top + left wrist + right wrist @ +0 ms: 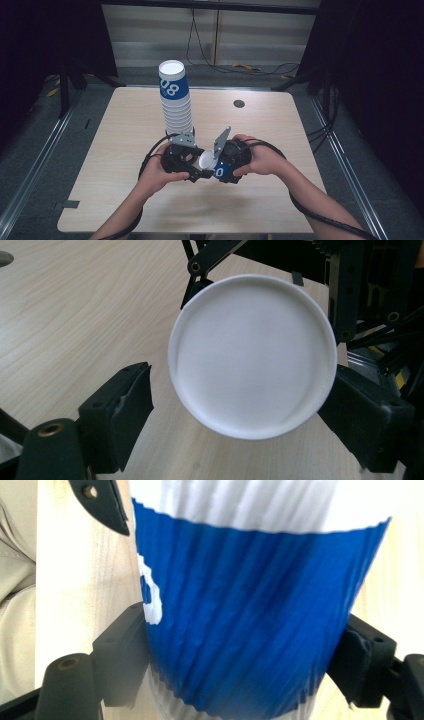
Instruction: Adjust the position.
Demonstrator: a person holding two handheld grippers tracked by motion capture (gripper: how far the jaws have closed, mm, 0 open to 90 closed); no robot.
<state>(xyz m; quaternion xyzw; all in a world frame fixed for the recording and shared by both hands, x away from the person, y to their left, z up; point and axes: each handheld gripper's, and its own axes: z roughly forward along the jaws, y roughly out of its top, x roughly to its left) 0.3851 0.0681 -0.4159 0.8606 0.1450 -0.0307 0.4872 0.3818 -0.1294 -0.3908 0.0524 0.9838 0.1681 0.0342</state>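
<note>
High view: a tall stack (pixel 176 100) of blue-and-white paper cups stands upside down on the table (pixel 125 170), and everything else sits on the person's side of that stack. Just in front of its foot the two hands meet, the left gripper (pixel 192 167) close below the stack's base and the right gripper (pixel 220 165) just to the right of it. Between them a single cup (pixel 212 165) is held, lying on its side, its white round bottom turned toward the left gripper and its blue band with white print toward the right hand. In the right gripper view the cup (pixel 250 610) sits between the two black jaws, its ribbed blue wall touching the pads on both sides, so the right gripper (pixel 247 665) is clamped on the cup's body. In the left gripper view the cup's white round bottom (pixel 252 355) faces the camera, raised off the table, with the right gripper's black frame behind it. The left gripper (pixel 235 407) stands wide: its jaw at the picture's left is clear of the cup with wood showing between, while the one at the right lies against or just beside the rim, and I cannot tell which. A small dark hole (pixel 239 104) in the table lies to the right of the stack.
</note>
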